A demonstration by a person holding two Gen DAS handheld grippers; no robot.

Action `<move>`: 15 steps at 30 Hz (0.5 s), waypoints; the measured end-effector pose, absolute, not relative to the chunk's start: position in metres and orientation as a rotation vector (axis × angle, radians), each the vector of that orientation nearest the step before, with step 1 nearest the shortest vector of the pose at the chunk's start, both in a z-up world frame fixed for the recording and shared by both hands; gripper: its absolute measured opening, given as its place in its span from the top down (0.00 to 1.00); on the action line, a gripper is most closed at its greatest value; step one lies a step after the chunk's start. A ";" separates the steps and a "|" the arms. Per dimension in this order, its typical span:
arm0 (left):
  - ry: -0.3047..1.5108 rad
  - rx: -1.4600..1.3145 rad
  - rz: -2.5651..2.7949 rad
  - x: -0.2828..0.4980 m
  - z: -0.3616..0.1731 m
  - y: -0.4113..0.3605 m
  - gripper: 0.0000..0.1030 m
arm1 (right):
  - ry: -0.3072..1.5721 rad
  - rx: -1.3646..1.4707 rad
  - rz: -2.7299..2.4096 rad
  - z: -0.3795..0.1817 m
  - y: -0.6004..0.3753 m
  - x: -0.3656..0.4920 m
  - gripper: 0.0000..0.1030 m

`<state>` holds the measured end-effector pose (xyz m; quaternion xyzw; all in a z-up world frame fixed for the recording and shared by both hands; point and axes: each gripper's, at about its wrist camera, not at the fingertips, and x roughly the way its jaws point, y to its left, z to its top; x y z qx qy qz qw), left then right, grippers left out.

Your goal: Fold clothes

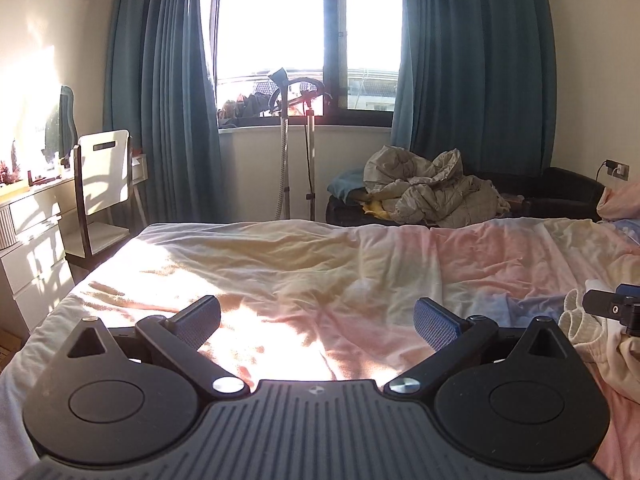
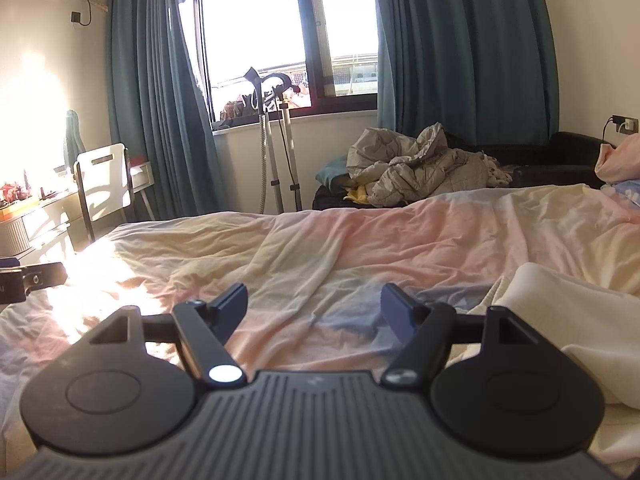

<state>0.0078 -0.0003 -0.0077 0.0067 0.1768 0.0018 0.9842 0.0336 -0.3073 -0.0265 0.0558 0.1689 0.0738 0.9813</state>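
Clothes, a cream knitted garment (image 2: 560,312), lie crumpled at the right side of the wide bed with its pastel pink-and-yellow sheet (image 1: 320,264). Left gripper (image 1: 318,320) and right gripper (image 2: 314,304) hover low, fingers wide, empty. Pinching sheet along with cloth could spoil the fold.

Both wrist cams low over bed (image 1: 304,264); facing window (image 2: 288,28).

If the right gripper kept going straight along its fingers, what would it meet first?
Probably the pastel bed cover: the open, empty right gripper points slightly down at it. The cream garment lies off to its right.
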 end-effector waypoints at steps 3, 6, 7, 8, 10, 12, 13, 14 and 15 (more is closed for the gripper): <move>0.353 0.027 0.009 0.009 -0.011 -0.003 0.00 | 0.334 0.097 0.138 -0.026 -0.304 0.031 0.27; 0.352 0.040 0.016 0.009 -0.012 -0.004 0.00 | 0.329 0.094 0.132 -0.027 -0.303 0.030 0.16; 0.351 0.044 0.018 0.008 -0.012 -0.005 0.00 | 0.336 0.092 0.139 -0.027 -0.303 0.030 0.16; 0.348 0.049 0.020 0.008 -0.012 -0.005 0.00 | 0.342 0.089 0.146 -0.028 -0.302 0.030 0.16; 0.344 0.054 0.019 0.007 -0.012 -0.008 0.00 | 0.343 0.083 0.149 -0.029 -0.300 0.029 0.15; 0.340 0.057 0.018 0.006 -0.013 -0.010 0.00 | 0.339 0.073 0.145 -0.029 -0.299 0.029 0.12; 0.339 0.059 0.017 0.005 -0.013 -0.010 0.00 | 0.337 0.070 0.143 -0.029 -0.298 0.029 0.09; 0.334 0.065 0.020 0.005 -0.013 -0.011 0.00 | 0.333 0.072 0.136 -0.030 -0.299 0.028 0.01; 0.328 0.073 0.026 0.004 -0.012 -0.012 0.00 | 0.328 0.075 0.129 -0.030 -0.299 0.028 0.00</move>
